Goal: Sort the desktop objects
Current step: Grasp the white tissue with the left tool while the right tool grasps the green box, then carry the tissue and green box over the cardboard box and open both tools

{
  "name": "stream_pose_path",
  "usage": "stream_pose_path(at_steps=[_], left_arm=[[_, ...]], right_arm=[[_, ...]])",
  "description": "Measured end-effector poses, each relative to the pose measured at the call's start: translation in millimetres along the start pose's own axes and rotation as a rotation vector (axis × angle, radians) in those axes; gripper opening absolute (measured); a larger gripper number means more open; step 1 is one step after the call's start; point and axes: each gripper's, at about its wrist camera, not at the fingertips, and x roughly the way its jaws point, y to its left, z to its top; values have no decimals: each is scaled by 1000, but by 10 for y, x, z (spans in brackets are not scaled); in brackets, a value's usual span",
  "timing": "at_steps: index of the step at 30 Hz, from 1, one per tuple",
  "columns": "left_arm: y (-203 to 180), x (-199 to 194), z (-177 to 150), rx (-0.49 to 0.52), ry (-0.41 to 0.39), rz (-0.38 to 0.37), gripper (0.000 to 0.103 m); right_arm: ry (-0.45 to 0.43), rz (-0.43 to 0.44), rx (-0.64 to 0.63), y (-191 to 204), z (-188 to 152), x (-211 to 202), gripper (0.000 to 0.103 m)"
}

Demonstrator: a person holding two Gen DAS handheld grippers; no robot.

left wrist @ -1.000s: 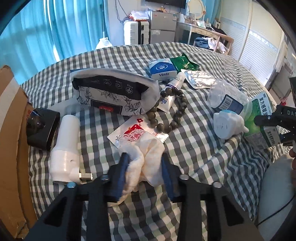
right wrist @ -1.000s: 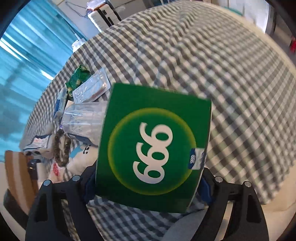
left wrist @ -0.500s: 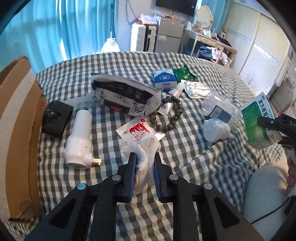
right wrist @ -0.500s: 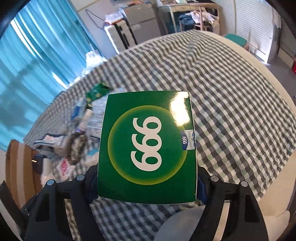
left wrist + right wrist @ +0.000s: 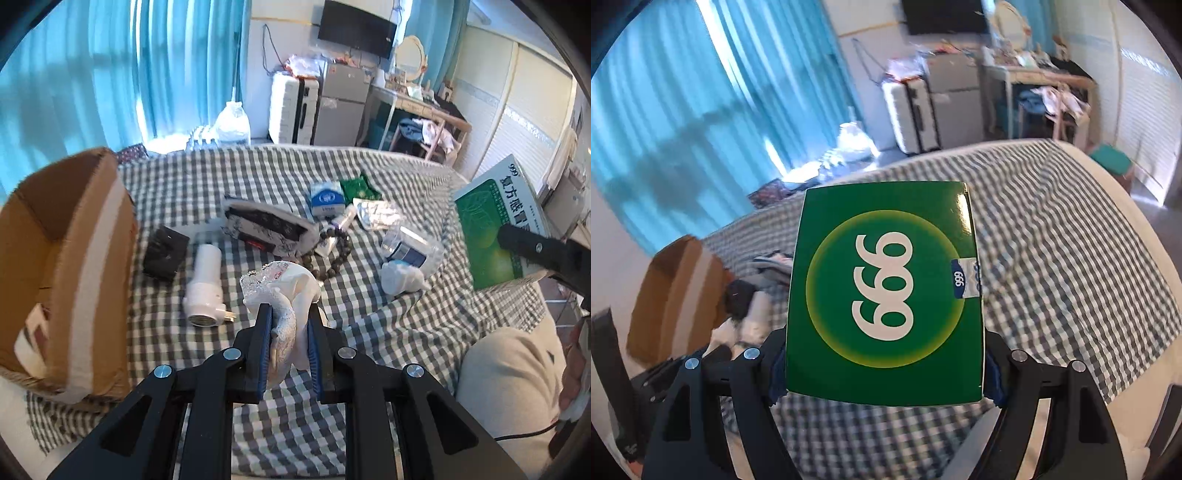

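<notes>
Now that my left jaws (image 5: 289, 330) have pinched and lifted the lace cloth (image 5: 280, 288) — my right jaws (image 5: 884, 363) still clamping the green box (image 5: 886, 299) — both head for the cardboard box (image 5: 70, 266).

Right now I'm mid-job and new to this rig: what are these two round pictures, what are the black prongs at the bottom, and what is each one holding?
No robot arm here: a person holds a pair of hand-held tongs in each hand, and a fisheye camera on each looks forward along its two fingers. That is why the pictures are round and the black prongs show at the bottom.

The left wrist view shows the left tongs shut on a white lacy cloth, above a checked bedcover. On the cover lie a white plug-in device, a black box, a patterned pouch, a bead bracelet, a blue tissue pack and some packets. A cardboard box stands at the left.

The right wrist view shows the right tongs shut on a green 999 medicine box, which blocks much of the view.
</notes>
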Motion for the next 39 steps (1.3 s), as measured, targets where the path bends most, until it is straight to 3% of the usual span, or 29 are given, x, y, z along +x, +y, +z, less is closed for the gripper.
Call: stream_pose_path(at_steps=[6, 20, 39], left_arm=[[105, -350, 82, -30, -57, 20, 18], [616, -897, 263, -129, -171, 62, 18], [1749, -1017, 464, -251, -193, 190, 18]], right_arm=[[-45, 68, -108, 503, -11, -246, 78], [-85, 182, -253, 1182, -149, -506, 78], [-27, 341, -399, 2346, -18, -187, 78]])
